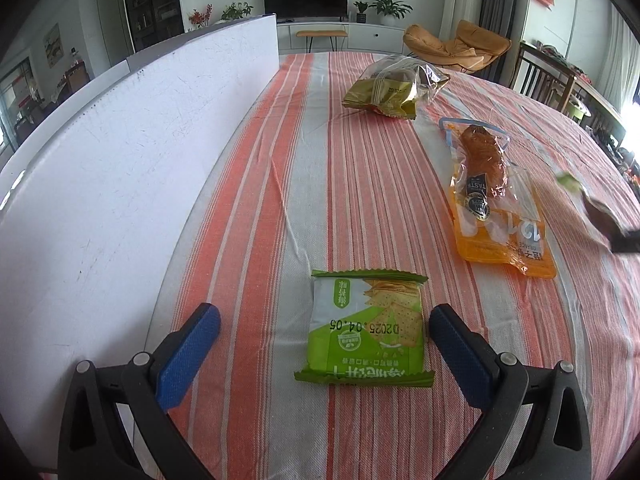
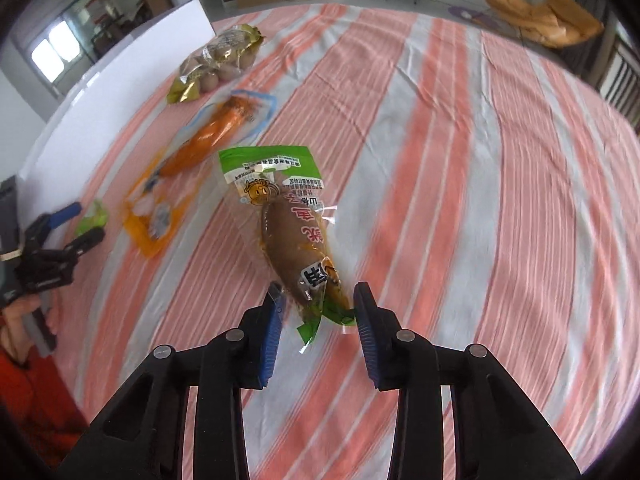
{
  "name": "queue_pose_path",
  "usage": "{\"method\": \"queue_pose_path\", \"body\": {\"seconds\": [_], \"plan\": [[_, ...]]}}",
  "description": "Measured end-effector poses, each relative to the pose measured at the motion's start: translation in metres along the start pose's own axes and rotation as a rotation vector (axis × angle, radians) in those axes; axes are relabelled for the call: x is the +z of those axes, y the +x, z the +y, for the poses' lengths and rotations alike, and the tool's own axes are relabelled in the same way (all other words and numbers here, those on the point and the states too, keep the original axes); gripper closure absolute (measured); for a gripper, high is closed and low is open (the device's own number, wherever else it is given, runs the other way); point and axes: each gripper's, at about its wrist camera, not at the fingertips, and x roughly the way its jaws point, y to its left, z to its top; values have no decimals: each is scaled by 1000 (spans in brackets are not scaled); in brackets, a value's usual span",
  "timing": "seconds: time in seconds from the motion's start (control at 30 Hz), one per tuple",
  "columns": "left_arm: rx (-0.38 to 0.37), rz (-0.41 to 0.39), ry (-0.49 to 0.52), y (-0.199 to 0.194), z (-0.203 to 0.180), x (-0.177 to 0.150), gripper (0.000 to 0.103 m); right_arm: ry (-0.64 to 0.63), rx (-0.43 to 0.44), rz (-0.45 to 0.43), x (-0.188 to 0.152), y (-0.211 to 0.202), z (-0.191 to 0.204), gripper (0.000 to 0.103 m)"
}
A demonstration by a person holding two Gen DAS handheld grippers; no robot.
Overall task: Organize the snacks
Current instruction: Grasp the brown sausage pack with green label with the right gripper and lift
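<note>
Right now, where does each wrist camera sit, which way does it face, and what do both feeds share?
Left wrist: sits on the left gripper, looking down and across the striped tablecloth; its open jaws flank the green cracker packet.
Right wrist: sits on the right gripper, angled down; its jaws pinch the near end of the green-topped brown snack pouch. The person's hand and red sleeve show at left.
Shared: orange pouch, gold-wrapped bag, white board.
</note>
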Motion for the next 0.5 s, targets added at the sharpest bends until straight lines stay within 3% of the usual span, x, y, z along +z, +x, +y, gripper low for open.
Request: {"method": "queue_pose_path", "body": {"seconds": [0.07, 0.13, 0.23, 0.4, 0.5], "plan": [[0, 0, 0, 0, 0, 0, 0, 73, 99, -2, -17, -11, -6, 70], [0, 0, 0, 0, 0, 0, 0, 199, 259, -4, -37, -21, -14, 72], [0, 0, 0, 0, 0, 0, 0, 341, 387, -11, -59, -28, -26, 76], [0, 0, 0, 0, 0, 0, 0, 579, 296, -95, -78, -36, -79, 80], [0, 0, 0, 1, 0, 0, 0, 557, 183, -151, -77, -50, -86, 77]]}}
